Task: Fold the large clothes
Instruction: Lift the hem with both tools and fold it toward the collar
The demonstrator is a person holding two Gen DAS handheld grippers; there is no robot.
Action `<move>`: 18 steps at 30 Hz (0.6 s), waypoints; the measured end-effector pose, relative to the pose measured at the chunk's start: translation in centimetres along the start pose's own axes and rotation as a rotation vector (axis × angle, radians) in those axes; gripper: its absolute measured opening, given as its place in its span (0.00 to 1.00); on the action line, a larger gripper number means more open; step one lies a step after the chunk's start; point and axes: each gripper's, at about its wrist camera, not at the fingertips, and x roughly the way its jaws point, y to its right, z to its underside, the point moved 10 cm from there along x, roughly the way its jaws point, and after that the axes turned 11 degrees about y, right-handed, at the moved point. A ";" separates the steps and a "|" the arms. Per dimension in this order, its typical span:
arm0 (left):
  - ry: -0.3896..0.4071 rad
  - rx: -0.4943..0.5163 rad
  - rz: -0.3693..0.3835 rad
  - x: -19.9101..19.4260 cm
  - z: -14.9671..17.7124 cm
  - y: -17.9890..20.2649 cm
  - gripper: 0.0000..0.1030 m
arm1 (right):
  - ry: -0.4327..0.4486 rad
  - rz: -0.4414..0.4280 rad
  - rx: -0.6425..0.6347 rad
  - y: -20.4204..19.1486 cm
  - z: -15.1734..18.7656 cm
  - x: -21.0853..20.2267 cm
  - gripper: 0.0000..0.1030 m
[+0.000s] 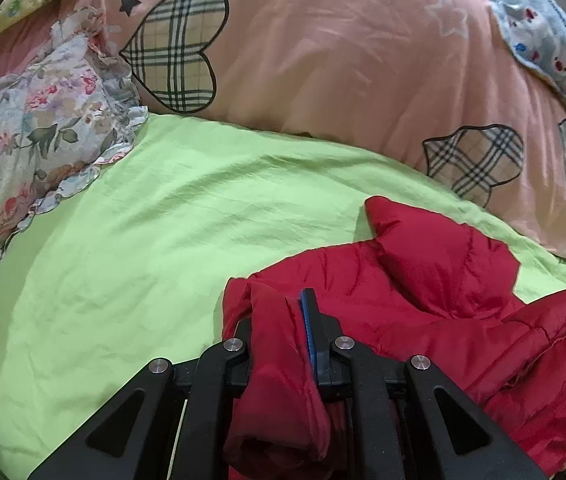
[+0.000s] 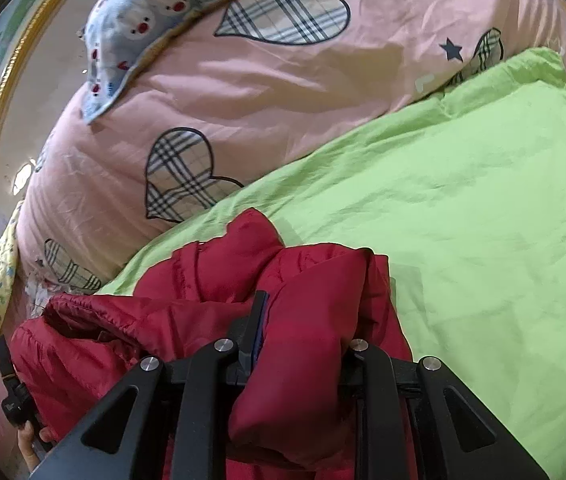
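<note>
On the left, a floral ruffled pillow is seen on the green sheet, with the pink heart-print duvet bunched behind it. Further right, a red quilted puffer jacket is heaped on the sheet, near the duvet. A thick fold of it is pinched between the closed fingers of the left gripper; in the right wrist view another bunched fold is clamped in the right gripper.

The jacket is judged to be light, soft and springy, its smooth shell likely slippery, so padding may be squeezed out of a shallow pinch. A deeper hold at a seam, hem or shoulder is judged safer than one on loose filling.

No brand, label or legible writing is made out on the jacket or bedding.
</note>
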 end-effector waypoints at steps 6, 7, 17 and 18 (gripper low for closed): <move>0.000 0.026 -0.042 3.2 -0.6 0.4 0.12 | -0.001 0.040 -0.002 0.6 -0.1 2.8 0.21; 0.000 0.031 -0.050 3.8 -0.6 0.5 0.12 | 0.000 0.047 -0.005 0.7 -0.1 3.3 0.21; -0.012 0.028 -0.097 8.6 -1.0 0.5 0.17 | -0.002 0.099 -0.022 1.6 -0.1 7.6 0.21; -0.015 0.026 -0.099 8.9 -1.1 0.5 0.17 | -0.005 0.109 -0.026 1.7 -0.1 8.0 0.21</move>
